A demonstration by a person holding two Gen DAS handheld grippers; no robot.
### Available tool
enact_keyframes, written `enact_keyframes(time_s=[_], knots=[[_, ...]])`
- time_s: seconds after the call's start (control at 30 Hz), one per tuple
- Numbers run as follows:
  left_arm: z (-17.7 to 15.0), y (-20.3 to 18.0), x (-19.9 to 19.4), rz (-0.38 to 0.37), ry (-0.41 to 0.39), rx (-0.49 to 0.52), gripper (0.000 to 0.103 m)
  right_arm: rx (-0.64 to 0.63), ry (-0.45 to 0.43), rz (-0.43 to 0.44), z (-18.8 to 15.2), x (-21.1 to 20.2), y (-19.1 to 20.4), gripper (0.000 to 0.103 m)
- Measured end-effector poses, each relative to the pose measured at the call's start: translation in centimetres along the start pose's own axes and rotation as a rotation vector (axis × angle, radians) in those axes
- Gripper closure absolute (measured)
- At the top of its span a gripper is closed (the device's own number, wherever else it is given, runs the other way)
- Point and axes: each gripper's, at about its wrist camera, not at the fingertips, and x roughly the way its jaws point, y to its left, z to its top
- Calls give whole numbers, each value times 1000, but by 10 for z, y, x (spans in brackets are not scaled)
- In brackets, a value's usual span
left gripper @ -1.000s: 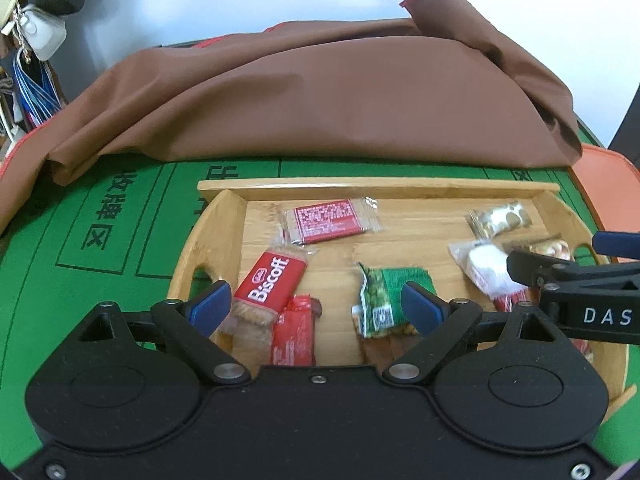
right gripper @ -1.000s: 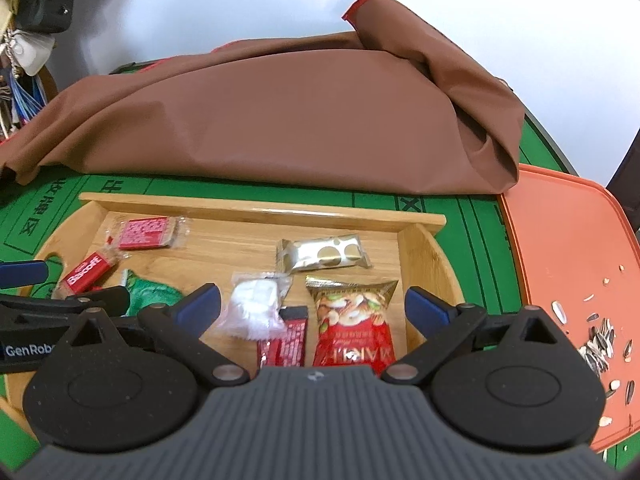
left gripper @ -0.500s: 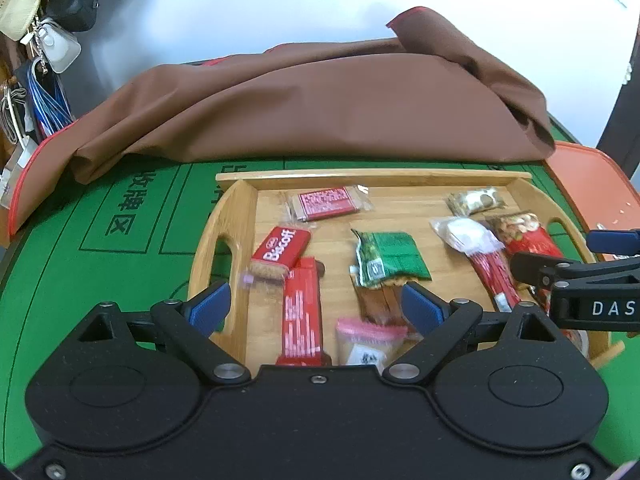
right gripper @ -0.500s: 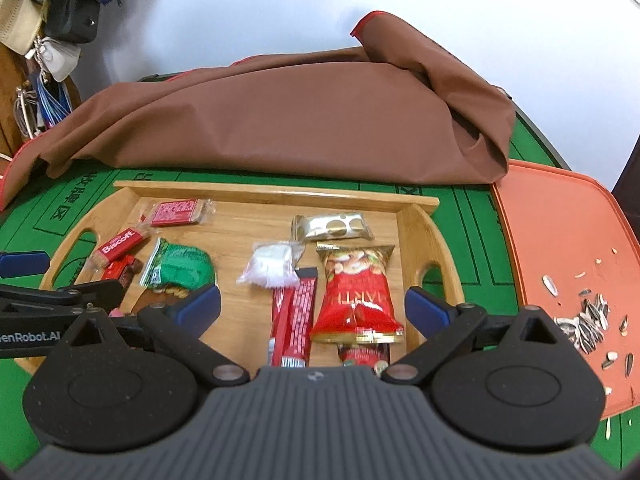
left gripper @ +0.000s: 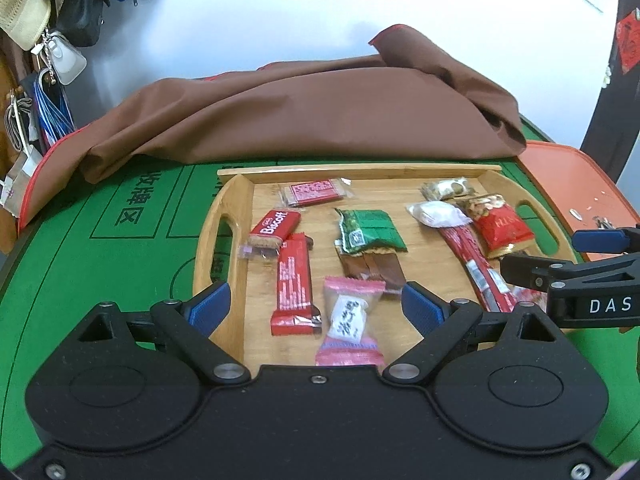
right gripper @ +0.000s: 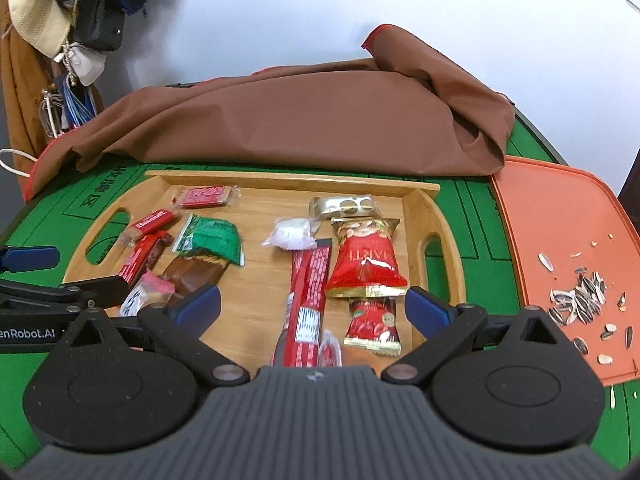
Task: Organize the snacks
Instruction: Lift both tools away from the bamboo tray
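A wooden tray (left gripper: 236, 216) (right gripper: 436, 216) on the green table holds several snacks: a Biscoff pack (left gripper: 275, 227), a red bar (left gripper: 294, 284), a pink candy (left gripper: 349, 320), a green packet (left gripper: 370, 230) (right gripper: 212, 238), a red nut bag (left gripper: 500, 222) (right gripper: 366, 260), red sticks (right gripper: 310, 292), a white candy (right gripper: 290, 234). My left gripper (left gripper: 316, 306) is open and empty above the tray's near left side. My right gripper (right gripper: 312, 304) is open and empty above the tray's near right side.
A brown cloth (left gripper: 304, 120) (right gripper: 288, 120) is heaped behind the tray. An orange board (right gripper: 560, 240) with sunflower seeds (right gripper: 580, 296) lies to the right. Bags and a hat (right gripper: 36, 20) hang at the far left.
Both grippers have pulled back and up from the tray, so more of the tray and its near snacks show. Both stay open and empty.
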Motion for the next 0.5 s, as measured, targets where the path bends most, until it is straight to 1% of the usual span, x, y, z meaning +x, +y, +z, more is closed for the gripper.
enact_keyframes(time_s=[0.23, 0.33, 0.5], knots=[[-21, -3, -18, -45, -11, -2, 11, 23, -20, 21, -18, -17, -6, 2], [-28, -5, -26, -44, -28, 8, 11, 18, -31, 13, -26, -23, -6, 2], [-36, -7, -35, -41, -46, 9, 11, 23, -37, 28, -38, -31, -7, 1]])
